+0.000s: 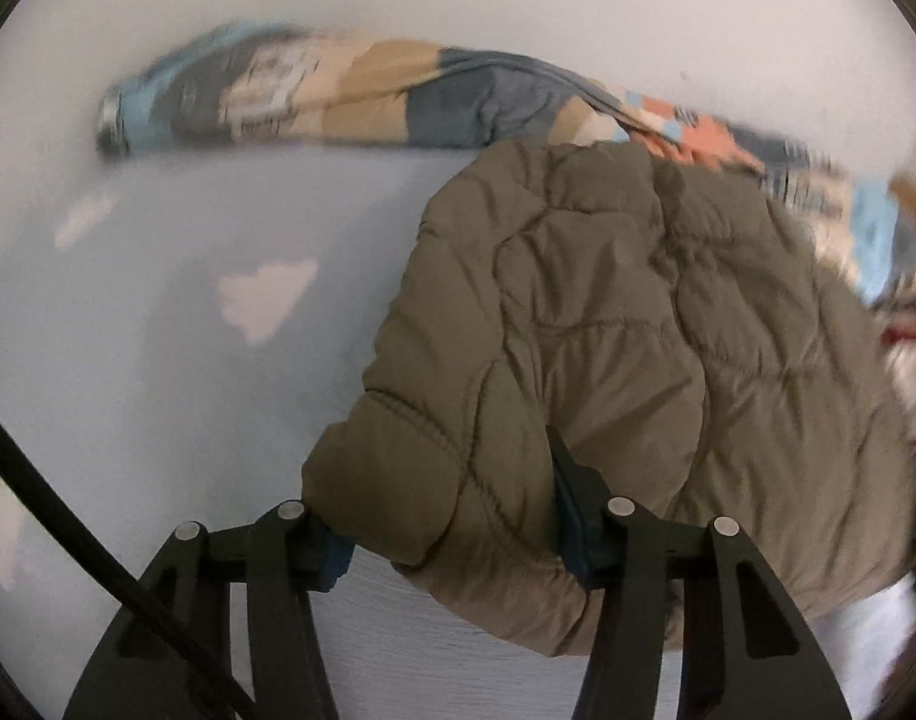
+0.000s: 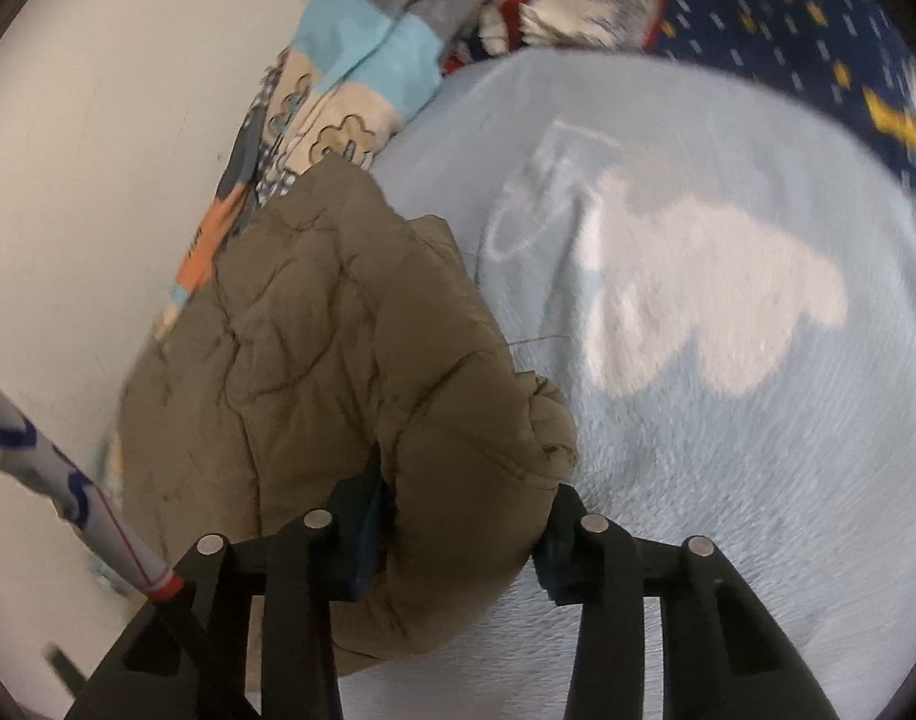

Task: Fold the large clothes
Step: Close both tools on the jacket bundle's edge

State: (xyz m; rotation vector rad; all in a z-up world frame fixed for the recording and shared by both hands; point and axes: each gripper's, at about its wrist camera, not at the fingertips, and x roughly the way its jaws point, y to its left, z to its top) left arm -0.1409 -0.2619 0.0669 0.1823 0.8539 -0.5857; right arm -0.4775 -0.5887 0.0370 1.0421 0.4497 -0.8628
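Nearest each camera, a bunched edge of the jacket (image 1: 608, 330) fills the gap between black jaws. The left gripper (image 1: 458, 546) has the olive quilted fabric pinched between its pads, and the right gripper (image 2: 452, 540) clamps another puffy fold of the same jacket (image 2: 338, 348), which bulges out past both fingers. No earlier view is given, so only the grip itself can be told. The jacket hangs from both grips above a pale blue bed cover (image 2: 728, 450) with white cloud shapes; its far end lies against a patchwork blanket (image 1: 350, 96) of blue, grey, tan and orange squares that runs along the white wall (image 1: 518, 0). In the right view the same blanket (image 2: 350, 78) climbs toward a red-and-white cloth (image 2: 566, 0) and a navy cloth (image 2: 818, 48) with yellow marks, both at the top edge of the bed. A white-and-blue sleeve (image 2: 50, 456) crosses the lower left corner beside the right gripper. A black cable (image 1: 68, 510) arcs past the left gripper.
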